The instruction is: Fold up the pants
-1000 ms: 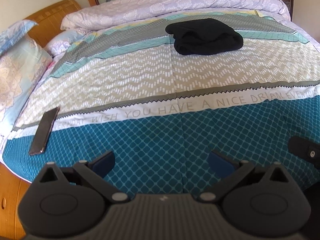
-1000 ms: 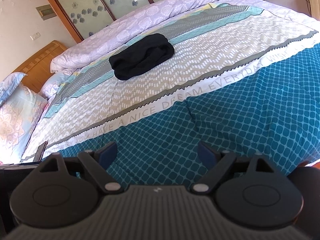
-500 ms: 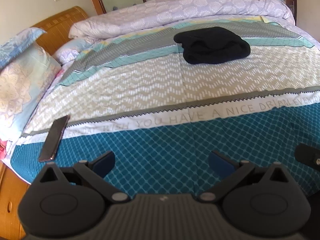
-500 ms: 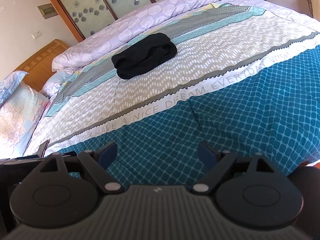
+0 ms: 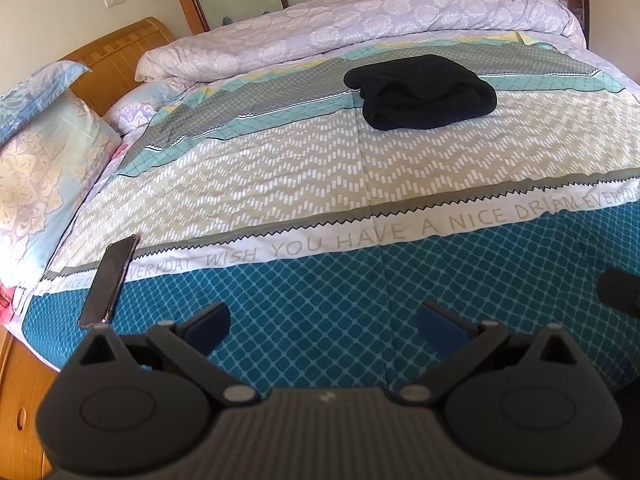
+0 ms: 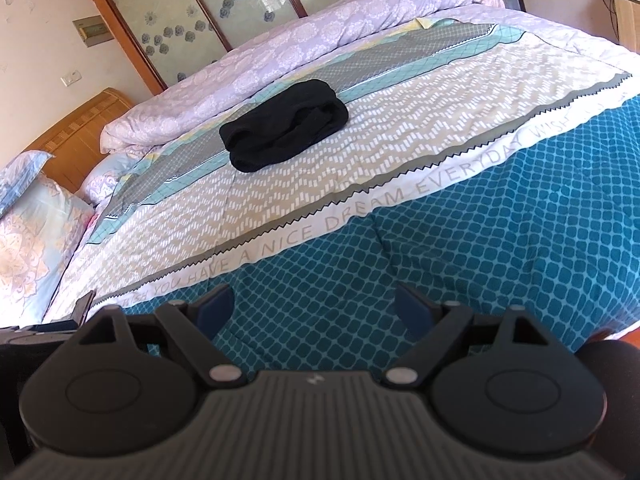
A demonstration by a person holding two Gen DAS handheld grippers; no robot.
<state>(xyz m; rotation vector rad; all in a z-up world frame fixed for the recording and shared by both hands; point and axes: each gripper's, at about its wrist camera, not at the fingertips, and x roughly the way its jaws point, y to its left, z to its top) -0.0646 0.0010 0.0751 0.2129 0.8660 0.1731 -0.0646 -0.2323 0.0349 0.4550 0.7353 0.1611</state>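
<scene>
Black pants (image 5: 420, 98) lie folded in a compact bundle on the far part of the bed, also seen in the right wrist view as the pants (image 6: 286, 136). My left gripper (image 5: 324, 324) hovers over the teal patterned part of the bedspread near the bed's front edge, open, with nothing between its blue pads. My right gripper (image 6: 316, 306) hangs over the same teal band, open and empty too. Both grippers are well short of the pants. A dark part of the right gripper (image 5: 620, 290) shows at the right edge of the left wrist view.
A phone (image 5: 110, 280) lies near the bed's left front corner. Pillows (image 5: 36, 176) and a wooden headboard (image 5: 120, 64) are at the left. A rolled lilac quilt (image 5: 360, 28) runs along the far side, below glass-panelled doors (image 6: 200, 12).
The left wrist view has tipped up slightly, so the pants and phone sit lower in the frame. The right wrist view has shifted a little. Both grippers stay open; the pants have not moved.
</scene>
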